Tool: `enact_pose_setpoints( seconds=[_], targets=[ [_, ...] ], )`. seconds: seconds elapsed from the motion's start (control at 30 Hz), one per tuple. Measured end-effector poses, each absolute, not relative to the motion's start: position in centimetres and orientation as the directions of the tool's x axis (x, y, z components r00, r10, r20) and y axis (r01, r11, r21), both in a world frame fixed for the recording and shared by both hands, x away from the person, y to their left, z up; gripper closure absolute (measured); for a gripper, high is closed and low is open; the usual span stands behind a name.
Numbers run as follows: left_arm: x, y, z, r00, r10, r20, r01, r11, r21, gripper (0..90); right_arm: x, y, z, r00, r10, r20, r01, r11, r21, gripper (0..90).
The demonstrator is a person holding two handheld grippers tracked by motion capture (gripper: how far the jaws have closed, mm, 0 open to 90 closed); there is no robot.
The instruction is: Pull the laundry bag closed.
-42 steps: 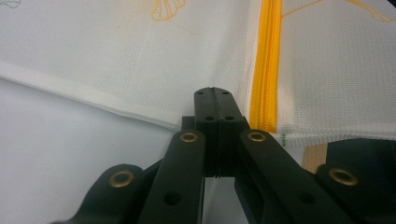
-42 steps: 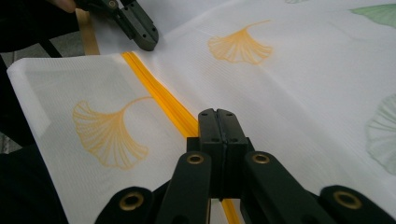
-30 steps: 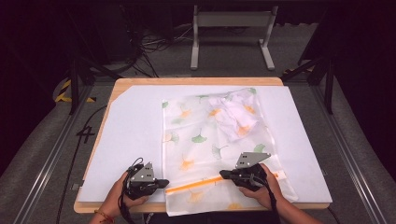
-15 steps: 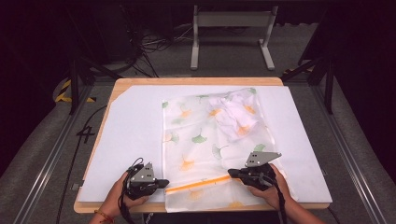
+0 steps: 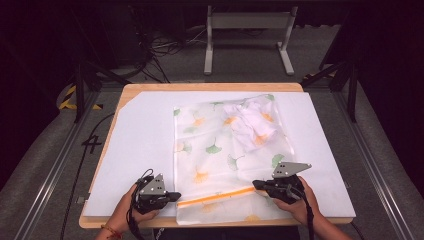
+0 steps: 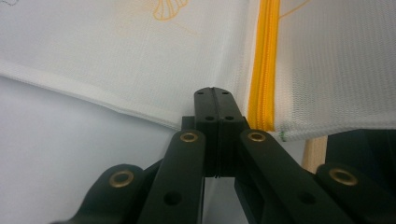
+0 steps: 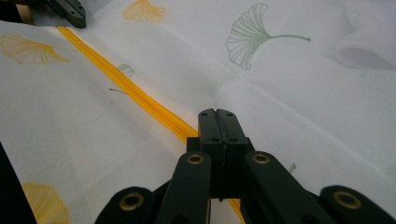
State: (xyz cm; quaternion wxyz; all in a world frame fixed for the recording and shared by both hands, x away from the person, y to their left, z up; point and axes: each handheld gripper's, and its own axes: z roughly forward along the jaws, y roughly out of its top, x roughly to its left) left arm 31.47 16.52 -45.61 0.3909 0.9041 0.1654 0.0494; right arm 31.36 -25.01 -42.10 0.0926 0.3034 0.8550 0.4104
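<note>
A white mesh bag (image 5: 220,150) printed with ginkgo leaves lies flat on the white sheet, a crumpled white garment (image 5: 252,125) inside it at the far right. An orange zipper (image 5: 215,197) runs across its near end. My left gripper (image 5: 176,196) is shut on the bag's left edge beside the zipper's end. In the left gripper view the jaws (image 6: 214,91) meet on the seam next to the zipper (image 6: 264,70). My right gripper (image 5: 256,185) is shut on the zipper at its right part. The zipper (image 7: 126,86) runs under those jaws (image 7: 217,113), so the slider is hidden.
The white sheet (image 5: 140,140) covers a wooden table (image 5: 200,86); the bag's near end reaches the front edge. Bare sheet lies left of the bag. A metal stand (image 5: 247,30) and cables sit on the floor behind. My left gripper (image 7: 70,11) appears far off in the right gripper view.
My right gripper has slid to the right along the zipper, and the visible orange line has grown longer. The left gripper has stayed where it was.
</note>
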Motion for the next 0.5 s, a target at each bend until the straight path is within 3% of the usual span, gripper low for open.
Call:
enact_pose_setpoints(
  seconds=[0.5],
  targets=[
    [31.5, 16.5, -45.6, 0.940, 0.339, -0.046, 0.265, -0.637, 0.724, 90.0, 31.1, -29.2, -42.7, -0.729, 0.679, 0.080, 0.500, 0.450, 0.740, 90.0]
  ],
)
